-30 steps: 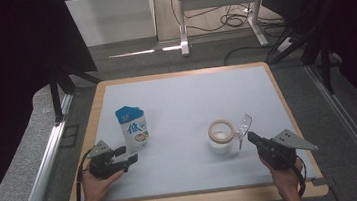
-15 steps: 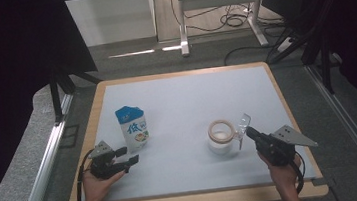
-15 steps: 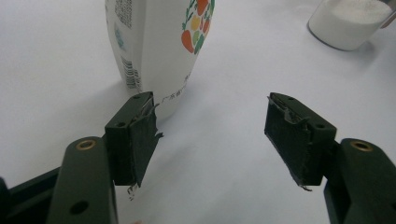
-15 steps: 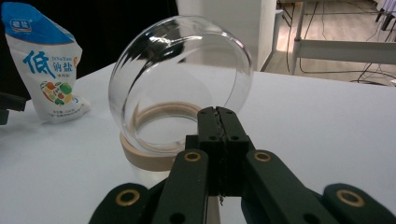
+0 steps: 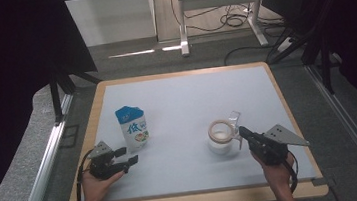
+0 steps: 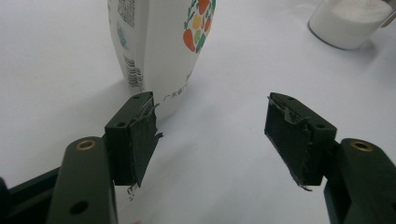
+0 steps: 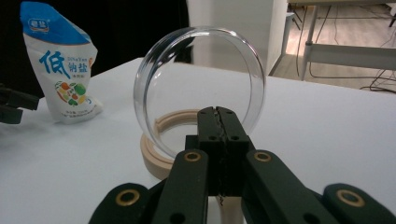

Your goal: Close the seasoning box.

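Holding steady since a moment ago, the right gripper (image 7: 217, 116) pinches the jar's (image 5: 220, 141) glass lid (image 7: 201, 88); the left gripper (image 6: 215, 135) waits open beside the salt bag (image 5: 133, 128).

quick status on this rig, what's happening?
A person works two handheld grippers at a white table. The right gripper is shut on the rim of a clear round lid, held upright just over the open jar of white powder. The left gripper is open, beside the salt pouch, nothing between its jaws.
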